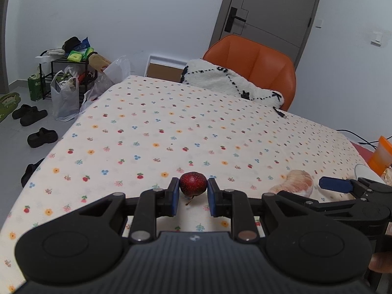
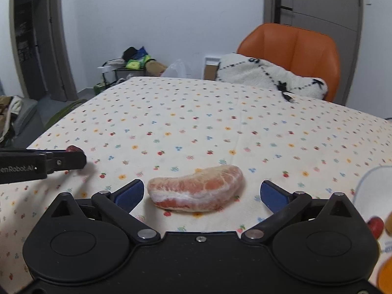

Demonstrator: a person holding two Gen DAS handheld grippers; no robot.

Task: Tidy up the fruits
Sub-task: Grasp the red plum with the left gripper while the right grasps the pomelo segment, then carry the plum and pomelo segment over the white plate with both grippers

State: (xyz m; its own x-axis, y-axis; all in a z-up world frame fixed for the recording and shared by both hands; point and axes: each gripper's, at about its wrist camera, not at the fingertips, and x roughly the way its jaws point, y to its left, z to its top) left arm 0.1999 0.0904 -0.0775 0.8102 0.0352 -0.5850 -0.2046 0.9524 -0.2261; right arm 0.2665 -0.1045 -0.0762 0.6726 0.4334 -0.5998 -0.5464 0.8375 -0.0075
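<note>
Count: one small dark-red round fruit (image 1: 193, 182), one peeled pink pomelo segment (image 2: 197, 188). Two black hand-held grippers: left (image 1: 193, 194), right (image 2: 202, 192). One orange padded chair (image 2: 294, 49).

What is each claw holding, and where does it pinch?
The left claw pinches the small red fruit by its two sides. The right claw holds nothing; it is open around the peeled pomelo segment.

Take the table (image 2: 171, 112) as your landmark: on it, near your edge, the pomelo segment (image 2: 197, 188) lies right of the small fruit (image 1: 193, 182) (they sit apart). Behind the table's far edge stands the chair (image 2: 294, 49), with the cushion (image 2: 264, 76) on it.
</note>
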